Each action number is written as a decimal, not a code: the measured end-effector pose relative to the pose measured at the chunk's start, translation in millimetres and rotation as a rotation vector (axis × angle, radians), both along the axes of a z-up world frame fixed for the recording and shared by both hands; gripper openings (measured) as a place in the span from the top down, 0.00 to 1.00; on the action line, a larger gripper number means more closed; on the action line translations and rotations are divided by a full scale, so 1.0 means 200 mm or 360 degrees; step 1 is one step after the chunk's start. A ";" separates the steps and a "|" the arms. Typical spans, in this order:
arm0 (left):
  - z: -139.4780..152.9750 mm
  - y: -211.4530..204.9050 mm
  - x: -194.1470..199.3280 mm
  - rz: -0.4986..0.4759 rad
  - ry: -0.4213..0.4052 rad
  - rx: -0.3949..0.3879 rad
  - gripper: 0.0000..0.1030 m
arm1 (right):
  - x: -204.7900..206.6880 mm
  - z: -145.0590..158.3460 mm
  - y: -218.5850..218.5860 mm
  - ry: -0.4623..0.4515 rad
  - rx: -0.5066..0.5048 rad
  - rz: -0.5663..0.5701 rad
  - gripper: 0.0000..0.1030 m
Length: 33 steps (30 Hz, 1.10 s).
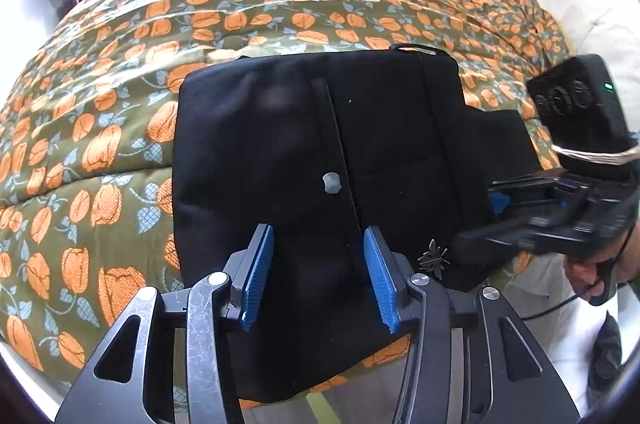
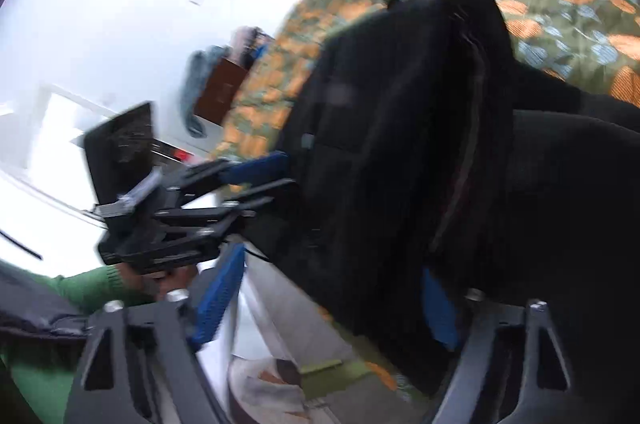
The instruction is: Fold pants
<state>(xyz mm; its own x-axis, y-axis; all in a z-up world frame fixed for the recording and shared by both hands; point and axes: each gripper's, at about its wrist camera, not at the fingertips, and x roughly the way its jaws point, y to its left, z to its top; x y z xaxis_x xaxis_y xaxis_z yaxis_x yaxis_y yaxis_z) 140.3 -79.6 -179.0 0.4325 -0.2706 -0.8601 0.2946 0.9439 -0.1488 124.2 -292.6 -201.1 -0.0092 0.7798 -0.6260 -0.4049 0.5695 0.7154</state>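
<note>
My left gripper [image 1: 319, 276] stands with blue pads [image 1: 260, 274] apart over the near edge of the folded black pants [image 1: 320, 144], nothing pinched, pointing steeply down. My right gripper [image 2: 332, 304] comes in from the side, tilted and blurred, jaws apart; whether its far pad touches cloth I can't tell. The pants lie on the pumpkin-print quilt [image 1: 120, 104], their near edge hanging off the bed. The risk: closing on the top layer only would pull the fold open, or drag the bundle over the edge.

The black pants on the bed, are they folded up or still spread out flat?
Folded. The black pants lie as a compact block on the flowered bedspread, with a lower layer sticking out at one side.
</note>
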 end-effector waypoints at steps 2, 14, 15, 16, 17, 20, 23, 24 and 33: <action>0.03 0.01 0.00 0.0007 0.0002 0.0024 0.53 | 0.02 -0.02 0.03 0.0010 -0.0061 -0.0035 0.62; 0.58 0.38 -0.01 0.0277 -0.0365 -0.0108 0.35 | 0.01 0.56 -0.39 -0.0160 0.0420 -0.0376 0.83; 0.57 0.38 -0.01 0.0283 -0.0349 -0.0138 0.35 | -0.01 0.56 -0.44 -0.0170 0.0392 -0.0401 0.83; 0.56 0.37 -0.02 0.0281 -0.0333 -0.0151 0.35 | -0.04 0.55 -0.50 -0.0165 0.0376 -0.0439 0.83; 0.53 0.35 -0.02 0.0270 -0.0311 -0.0154 0.35 | -0.06 0.54 -0.56 -0.0158 0.0373 -0.0473 0.83; 0.46 0.25 -0.04 0.0205 -0.0255 -0.0128 0.36 | -0.13 0.51 -0.77 -0.0124 0.0334 -0.0627 0.83; 0.42 0.14 -0.06 0.0119 -0.0225 -0.0096 0.36 | -0.20 0.42 -0.98 -0.0050 0.0276 -0.0774 0.83; 0.42 0.09 -0.06 0.0081 -0.0228 -0.0079 0.36 | -0.21 0.38 -1.01 -0.0035 0.0264 -0.0795 0.83; 0.32 -0.19 -0.05 -0.0107 -0.0176 0.0085 0.35 | -0.22 -0.15 -1.24 0.0343 -0.0110 -0.1034 0.81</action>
